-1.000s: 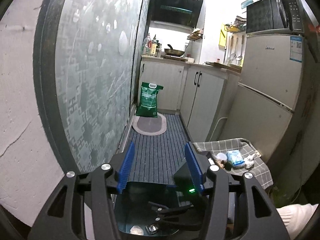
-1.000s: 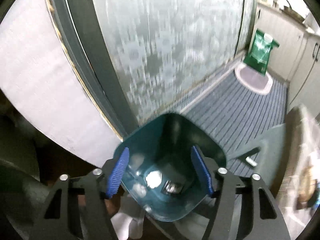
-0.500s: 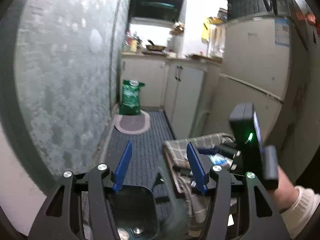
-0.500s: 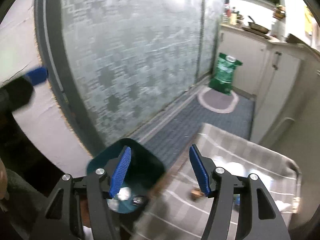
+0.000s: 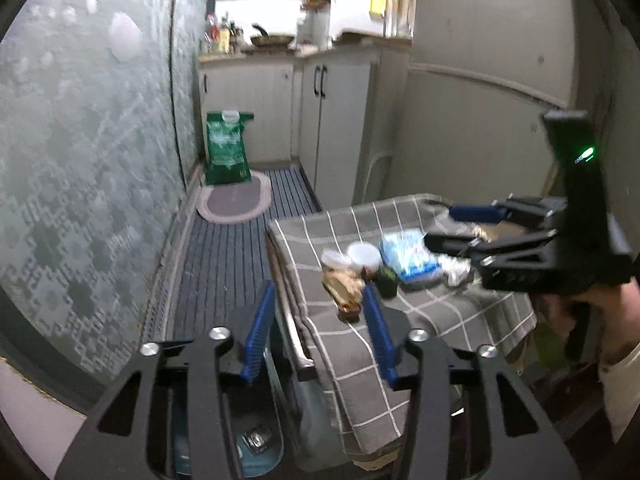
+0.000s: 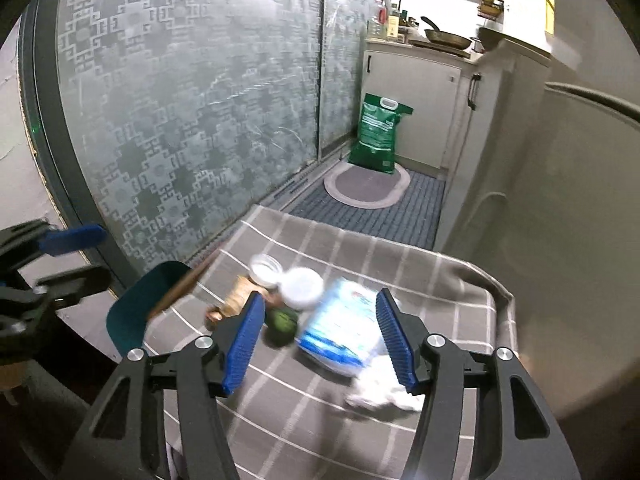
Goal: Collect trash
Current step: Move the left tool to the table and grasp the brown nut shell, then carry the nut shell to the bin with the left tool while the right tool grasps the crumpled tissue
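Note:
A small table with a grey checked cloth (image 6: 360,256) (image 5: 360,352) holds trash: a blue-white packet (image 6: 344,328) (image 5: 408,254), a white lid (image 6: 301,288) (image 5: 363,254), a clear cup (image 6: 265,270), a brown wrapper (image 5: 342,286) (image 6: 236,300), a green round thing (image 6: 282,322) (image 5: 386,278) and crumpled white paper (image 6: 384,394) (image 5: 454,270). A teal bin (image 6: 140,308) (image 5: 256,440) stands left of the table, with scraps inside. My right gripper (image 6: 320,340) is open above the packet. My left gripper (image 5: 320,332) is open and empty at the table's near-left edge.
A patterned glass sliding door (image 6: 180,100) runs along the left. A green bag (image 6: 378,136) and oval mat (image 6: 366,186) lie on the striped floor mat. White cabinets (image 5: 340,120) and a fridge (image 5: 500,80) stand on the right.
Both grippers have swung from over the teal bin to the right, toward the table. The right gripper is now over the trash on the cloth.

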`<state>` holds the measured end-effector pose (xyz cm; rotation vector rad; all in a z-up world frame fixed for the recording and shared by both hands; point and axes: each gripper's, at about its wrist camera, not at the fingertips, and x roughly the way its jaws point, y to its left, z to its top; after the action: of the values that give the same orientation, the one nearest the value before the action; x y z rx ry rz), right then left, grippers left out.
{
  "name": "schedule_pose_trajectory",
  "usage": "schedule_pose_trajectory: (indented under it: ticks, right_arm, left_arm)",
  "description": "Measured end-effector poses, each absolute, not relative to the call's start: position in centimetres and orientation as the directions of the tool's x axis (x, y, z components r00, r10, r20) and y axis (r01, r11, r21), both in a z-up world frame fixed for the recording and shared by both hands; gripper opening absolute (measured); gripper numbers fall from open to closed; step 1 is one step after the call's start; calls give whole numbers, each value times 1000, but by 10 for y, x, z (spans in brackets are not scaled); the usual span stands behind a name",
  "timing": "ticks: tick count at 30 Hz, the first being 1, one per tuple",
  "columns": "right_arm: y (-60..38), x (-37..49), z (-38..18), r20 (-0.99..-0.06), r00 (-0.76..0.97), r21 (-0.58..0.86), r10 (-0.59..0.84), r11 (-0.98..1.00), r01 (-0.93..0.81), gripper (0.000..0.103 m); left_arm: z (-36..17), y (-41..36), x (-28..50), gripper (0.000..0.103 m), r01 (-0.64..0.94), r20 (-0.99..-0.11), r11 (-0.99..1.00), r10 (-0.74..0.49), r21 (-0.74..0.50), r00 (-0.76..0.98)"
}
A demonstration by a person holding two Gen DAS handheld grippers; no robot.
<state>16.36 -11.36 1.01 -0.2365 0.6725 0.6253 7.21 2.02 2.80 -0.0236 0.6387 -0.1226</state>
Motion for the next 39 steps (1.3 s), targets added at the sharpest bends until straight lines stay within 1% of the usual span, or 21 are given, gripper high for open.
schedule_pose_trajectory:
  ticks: [2, 8, 13, 18, 20, 24, 27, 29, 35, 36, 38, 39]
  right_arm:
    - [-121, 163, 7, -647, 607, -3, 462, 794, -608, 56]
    - [-145, 165, 1, -658, 602, 8, 452, 804, -595, 51]
    - [-160, 166, -5, -672, 593, 6, 444, 803, -596, 51]
    - [-176, 166, -6, -676, 584, 1, 450, 792, -610, 51]
    - [-179, 165, -6, -679, 580, -4, 451, 787, -617, 51]
    - [-177, 159, -10, -690, 561, -25, 458, 759, -650, 51]
    - [-167, 153, -15, -700, 557, -71, 447, 732, -678, 50]
    - [-159, 150, -18, -709, 558, -103, 432, 718, -688, 47]
    - [-144, 144, -24, -722, 561, -171, 406, 680, -713, 47]
    - [-140, 144, -25, -725, 564, -185, 395, 677, -712, 45]
    - [-135, 146, -28, -732, 572, -206, 369, 681, -703, 39]
    - [-134, 147, -29, -736, 574, -211, 360, 683, -699, 38]
  left_arm:
    - [18, 14, 80, 40, 118, -619, 991, -129, -59, 775]
    - [-4, -9, 96, 39, 160, -669, 987, -136, -26, 731]
    - [-16, -19, 106, 39, 159, -698, 987, -91, 33, 710]
    - [-28, -16, 116, 37, 148, -723, 988, -69, 46, 687]
    - [-30, -14, 120, 35, 143, -726, 989, -71, 38, 684]
    - [-34, -14, 125, 23, 145, -732, 989, -74, 34, 677]
    - [-35, -16, 125, 22, 149, -730, 988, -72, 41, 680]
    - [-35, -16, 125, 22, 149, -730, 988, -75, 37, 679]
    - [-30, -10, 120, 22, 152, -724, 988, -99, 7, 683]
    - [-28, -9, 119, 22, 151, -721, 988, -106, -1, 684]
    - [-27, -6, 117, 22, 150, -718, 989, -114, -13, 687]
    - [-25, -4, 116, 22, 150, -717, 989, -117, -18, 687]
